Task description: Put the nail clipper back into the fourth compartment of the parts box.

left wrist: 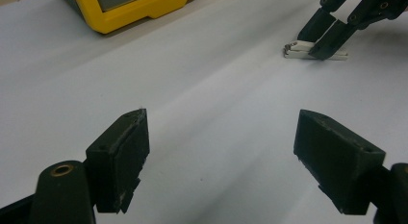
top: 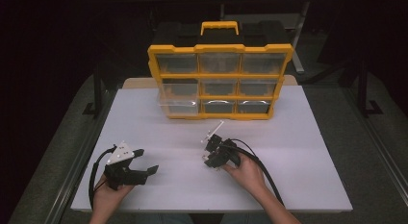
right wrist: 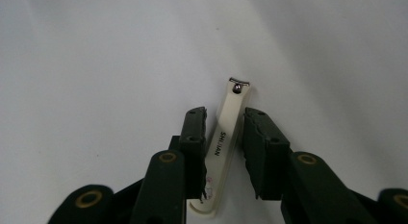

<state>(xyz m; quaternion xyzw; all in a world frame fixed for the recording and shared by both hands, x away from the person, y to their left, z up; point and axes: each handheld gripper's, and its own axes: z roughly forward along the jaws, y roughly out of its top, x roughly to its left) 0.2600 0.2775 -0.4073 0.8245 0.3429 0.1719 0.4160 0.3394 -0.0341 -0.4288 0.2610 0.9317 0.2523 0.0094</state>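
Right gripper view, white nail clipper (right wrist: 226, 137) lying lengthwise between the right gripper (right wrist: 225, 154) jaws, narrowly apart beside it, left gripper (left wrist: 219, 156) jaws wide apart.

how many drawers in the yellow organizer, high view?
9, in a three-by-three grid in the organizer: three top, three middle, three bottom. The middle-left drawer is pulled out toward the person; it reaches down over the bottom-left one.

Lab-like workbench: white table (top: 288, 185), yellow parts organizer (top: 220, 82), dark surroundings.
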